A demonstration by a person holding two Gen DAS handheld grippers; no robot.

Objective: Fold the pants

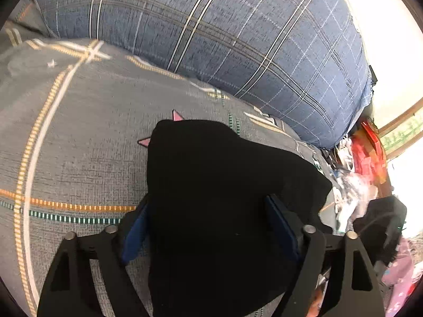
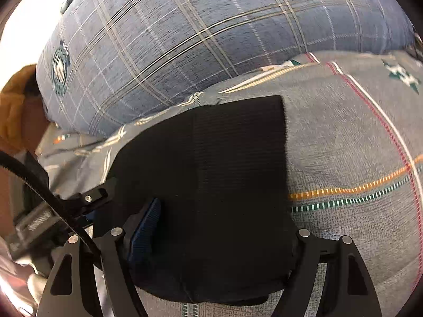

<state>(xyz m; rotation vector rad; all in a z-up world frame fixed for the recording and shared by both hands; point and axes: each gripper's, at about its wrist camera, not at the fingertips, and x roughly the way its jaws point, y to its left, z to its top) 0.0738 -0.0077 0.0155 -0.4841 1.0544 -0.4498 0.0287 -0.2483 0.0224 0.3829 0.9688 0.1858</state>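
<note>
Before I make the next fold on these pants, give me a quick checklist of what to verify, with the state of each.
1. Left gripper has cloth between its fingers: ok, the black pants fill the gap.
2. Right gripper has cloth between its fingers: ok, the pants cover the gap.
3. Jaws actually pinching: cannot tell; both stand wide, the cloth hides the contact.
4. Pants supported: ok, they lie on the grey bedspread.
5. Far edge straight: ok in the right view, rounded and uneven in the left.
6. Room ahead: not ok, the blue pillow lies close behind.
</note>
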